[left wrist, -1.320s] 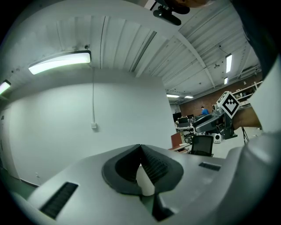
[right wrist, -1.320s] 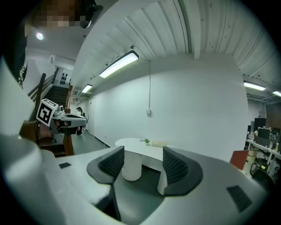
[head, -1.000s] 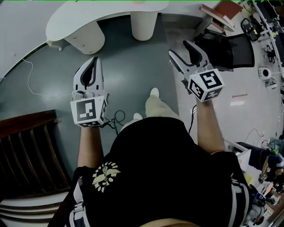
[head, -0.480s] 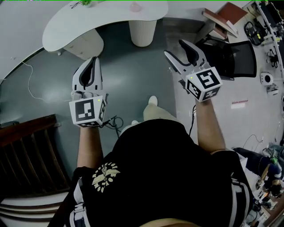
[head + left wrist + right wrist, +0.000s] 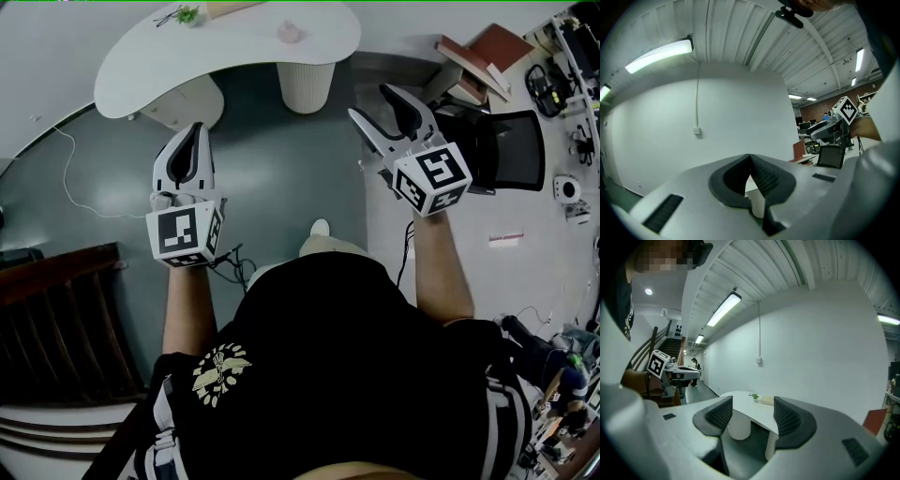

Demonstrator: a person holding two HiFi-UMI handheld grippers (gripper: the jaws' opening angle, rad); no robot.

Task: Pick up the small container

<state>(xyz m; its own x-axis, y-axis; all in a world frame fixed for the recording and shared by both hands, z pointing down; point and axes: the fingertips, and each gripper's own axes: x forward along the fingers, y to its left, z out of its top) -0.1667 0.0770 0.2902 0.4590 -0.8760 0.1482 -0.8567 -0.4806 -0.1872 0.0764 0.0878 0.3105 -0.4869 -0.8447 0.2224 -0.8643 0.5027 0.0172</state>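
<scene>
Left tongs (image 5: pixel 195 128) pressed together, right tongs (image 5: pixel 373 101) wide apart; white table (image 5: pixel 234 42) ahead

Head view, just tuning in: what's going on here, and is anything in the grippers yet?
A person stands on the floor, holding both grippers out toward a white curved table, well short of it. The left gripper has its jaws together with nothing in them; the right gripper has its jaws apart and empty. On the table sit a small plant and a small pinkish item, too small to identify. Nothing has been picked up yet.
</scene>
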